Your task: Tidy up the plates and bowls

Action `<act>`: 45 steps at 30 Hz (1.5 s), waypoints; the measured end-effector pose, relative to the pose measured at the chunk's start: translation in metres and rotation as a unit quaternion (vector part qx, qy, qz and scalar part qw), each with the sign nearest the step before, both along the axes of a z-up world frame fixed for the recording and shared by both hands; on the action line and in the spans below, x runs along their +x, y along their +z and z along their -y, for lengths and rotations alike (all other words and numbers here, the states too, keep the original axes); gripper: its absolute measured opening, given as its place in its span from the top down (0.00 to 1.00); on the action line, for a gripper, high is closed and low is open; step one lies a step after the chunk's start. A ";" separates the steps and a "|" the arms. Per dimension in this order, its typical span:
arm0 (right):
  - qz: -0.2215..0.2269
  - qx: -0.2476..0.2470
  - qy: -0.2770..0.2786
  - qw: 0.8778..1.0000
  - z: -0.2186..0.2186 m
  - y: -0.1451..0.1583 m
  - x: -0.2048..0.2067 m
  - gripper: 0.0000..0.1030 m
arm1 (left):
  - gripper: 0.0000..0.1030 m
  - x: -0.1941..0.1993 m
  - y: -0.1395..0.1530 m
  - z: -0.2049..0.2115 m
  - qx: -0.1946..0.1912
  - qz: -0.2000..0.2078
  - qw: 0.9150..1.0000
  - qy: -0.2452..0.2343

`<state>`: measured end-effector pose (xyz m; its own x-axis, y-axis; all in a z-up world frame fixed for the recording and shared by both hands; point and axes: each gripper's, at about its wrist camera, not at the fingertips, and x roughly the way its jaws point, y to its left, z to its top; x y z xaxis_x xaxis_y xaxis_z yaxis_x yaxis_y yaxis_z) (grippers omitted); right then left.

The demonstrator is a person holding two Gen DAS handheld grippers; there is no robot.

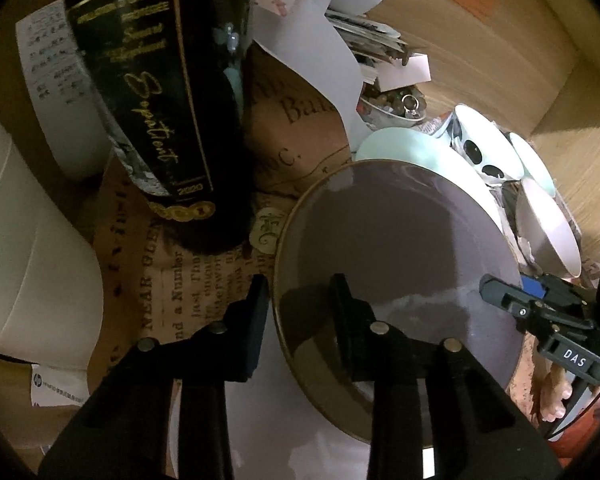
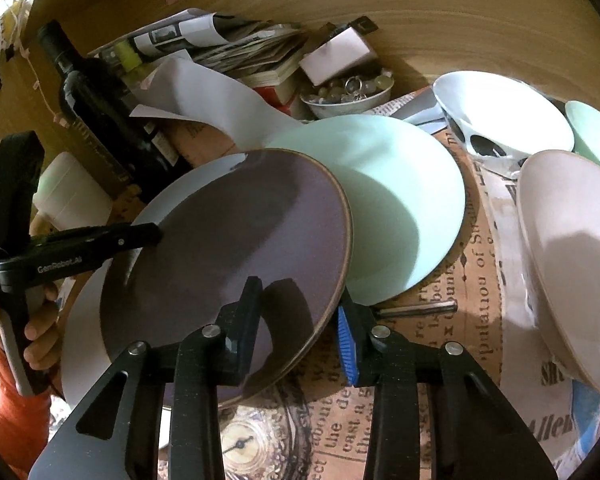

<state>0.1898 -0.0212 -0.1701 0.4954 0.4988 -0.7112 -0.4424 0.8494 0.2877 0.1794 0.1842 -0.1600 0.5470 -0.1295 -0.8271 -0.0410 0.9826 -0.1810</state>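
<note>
A purple plate with a brown rim lies tilted over a white plate and overlaps a mint-green plate. My left gripper is shut on its near rim, one finger outside the rim and one on the plate's face; the right wrist view shows it at the plate's left edge. My right gripper is shut on the opposite rim, with the blue pad under the edge. To the right stand a white bowl with black spots, a pinkish bowl and a green bowl.
A dark wine bottle stands close to the left of the plates, beside a white container. Behind are a pile of papers and a small bowl of beads. A newsprint mat covers the surface; a wooden wall rises behind.
</note>
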 end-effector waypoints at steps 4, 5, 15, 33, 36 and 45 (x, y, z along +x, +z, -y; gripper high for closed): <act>0.002 0.003 0.000 1.000 0.001 -0.001 -0.001 0.71 | 0.72 -0.002 0.001 0.002 0.012 0.001 1.000 -0.001; 0.003 0.002 0.002 1.000 0.001 0.000 -0.001 0.72 | 0.72 -0.003 0.001 0.002 0.013 0.002 1.000 0.000; 0.016 0.011 0.011 1.000 0.006 0.011 -0.008 0.85 | 0.95 -0.018 0.016 0.016 0.012 0.042 0.999 -0.029; 0.015 0.009 0.025 1.000 -0.005 0.006 -0.009 0.85 | 0.62 -0.043 0.016 -0.015 0.037 0.014 0.998 0.040; 0.014 0.010 0.024 1.000 -0.005 0.006 -0.009 0.85 | 0.60 -0.049 0.007 -0.015 0.030 -0.003 0.999 0.032; 0.017 0.011 0.026 0.999 -0.006 0.006 -0.008 0.85 | 0.60 -0.061 -0.005 -0.009 -0.014 -0.027 1.000 0.005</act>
<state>0.1818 -0.0157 -0.1644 0.4917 0.5401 -0.6831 -0.4953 0.8186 0.2907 0.1180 0.1936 -0.1646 0.5030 -0.1471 -0.8517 -0.0618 0.9768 -0.2052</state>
